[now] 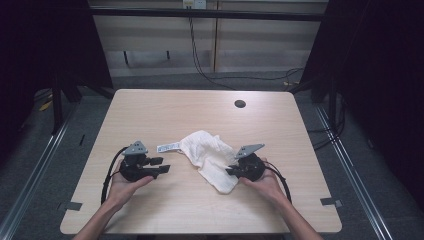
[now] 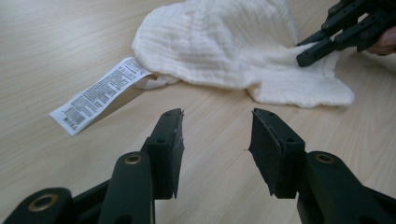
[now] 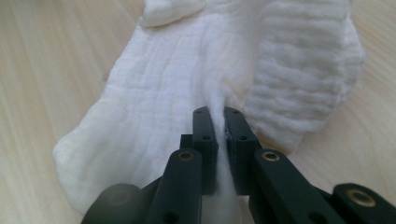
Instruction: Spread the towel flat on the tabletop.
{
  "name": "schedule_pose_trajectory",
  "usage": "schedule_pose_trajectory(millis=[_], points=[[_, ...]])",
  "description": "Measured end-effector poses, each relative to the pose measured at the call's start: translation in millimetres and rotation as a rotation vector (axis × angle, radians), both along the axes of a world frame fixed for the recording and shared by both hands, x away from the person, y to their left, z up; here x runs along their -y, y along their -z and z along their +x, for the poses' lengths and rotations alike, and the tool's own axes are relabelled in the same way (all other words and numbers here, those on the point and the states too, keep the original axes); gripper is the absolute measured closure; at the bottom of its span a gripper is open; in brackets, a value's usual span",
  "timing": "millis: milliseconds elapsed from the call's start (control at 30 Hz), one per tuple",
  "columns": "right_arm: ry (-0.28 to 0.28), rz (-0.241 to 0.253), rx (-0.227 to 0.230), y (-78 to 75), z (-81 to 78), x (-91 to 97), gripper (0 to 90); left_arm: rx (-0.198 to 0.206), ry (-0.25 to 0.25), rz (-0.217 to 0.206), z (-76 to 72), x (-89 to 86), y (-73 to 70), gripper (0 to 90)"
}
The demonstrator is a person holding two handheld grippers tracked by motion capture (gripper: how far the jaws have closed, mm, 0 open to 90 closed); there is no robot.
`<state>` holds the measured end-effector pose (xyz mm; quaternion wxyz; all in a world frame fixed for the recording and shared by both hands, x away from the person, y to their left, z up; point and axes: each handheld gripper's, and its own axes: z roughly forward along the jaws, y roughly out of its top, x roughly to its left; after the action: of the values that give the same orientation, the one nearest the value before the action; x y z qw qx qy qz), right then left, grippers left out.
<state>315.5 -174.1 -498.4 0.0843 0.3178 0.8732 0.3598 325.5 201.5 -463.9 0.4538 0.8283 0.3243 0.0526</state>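
White cloth (image 1: 210,159) crumpled near centre of surface (image 1: 150,110), long axis diagonal from far-left toward near-right edge, label (image 1: 168,147) pointing left. Right gripper (image 1: 235,171) jaws clenched on cloth's fold. Left gripper (image 1: 162,165) jaws released, clear of cloth

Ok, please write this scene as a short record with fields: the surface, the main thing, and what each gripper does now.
surface: light wooden table
main thing: white cloth, crumpled, lying near the table's middle
label: white printed label at the cloth's edge, flat on the table
right gripper: shut on a pinched fold of the cloth
left gripper: jaws apart, nothing between them, short of the cloth and label
hands: one hand holds each gripper
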Motion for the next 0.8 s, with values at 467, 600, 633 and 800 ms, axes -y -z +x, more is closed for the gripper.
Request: schedule_pose_trajectory(millis=[467, 600, 633, 800], points=[[0.032, 0.024, 0.001, -9.6, -36.9, 9.3, 57.9, -0.004, 0.095, 0.020, -13.5, 8.7, 5.2, 68.1], [0.047, 0.054, 0.005, -22.4, -50.3, 13.6, 53.9, -0.004, 0.103, 0.041, -15.6, 9.5, 7.9, 65.3], [0.041, 0.057, 0.015, -24.2, -55.0, 13.0, 53.9, -0.006, 0.095, 0.035, -15.3, 9.3, 8.0, 64.0], [-0.037, 0.082, 0.013, -23.3, -73.7, 2.5, 62.1, -0.011, 0.073, 0.027, -13.4, 6.9, 9.0, 60.3]])
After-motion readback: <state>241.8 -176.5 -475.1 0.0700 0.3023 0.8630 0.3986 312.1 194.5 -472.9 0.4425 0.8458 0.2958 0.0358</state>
